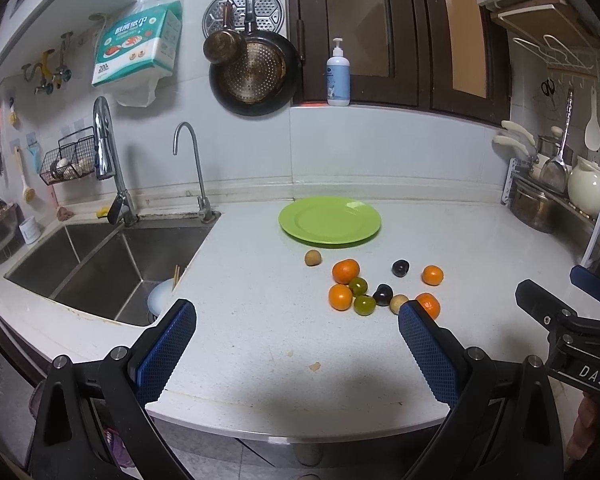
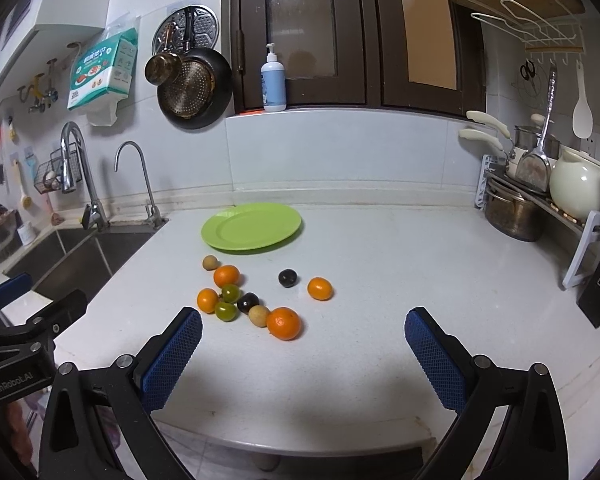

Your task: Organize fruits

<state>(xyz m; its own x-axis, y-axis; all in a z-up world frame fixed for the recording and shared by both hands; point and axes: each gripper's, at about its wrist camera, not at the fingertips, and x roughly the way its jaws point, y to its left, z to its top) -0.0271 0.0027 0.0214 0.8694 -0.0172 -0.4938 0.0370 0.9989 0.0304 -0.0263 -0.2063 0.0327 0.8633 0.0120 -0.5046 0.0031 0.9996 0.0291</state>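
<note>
Fruit: ten small pieces loose on the counter (image 2: pixel 380 272), clustered just short of the empty green plate (image 2: pixel 251 227). Nearest piece: orange (image 2: pixel 283 323), at the cluster's near edge, ahead of the right gripper (image 2: pixel 303 320) and slightly left of its centreline. Right gripper: fingers wide apart, empty. Left gripper (image 1: pixel 297 311): likewise spread, empty; the cluster lies ahead to its right. Judged: right gripper better placed for the first pick.
</note>
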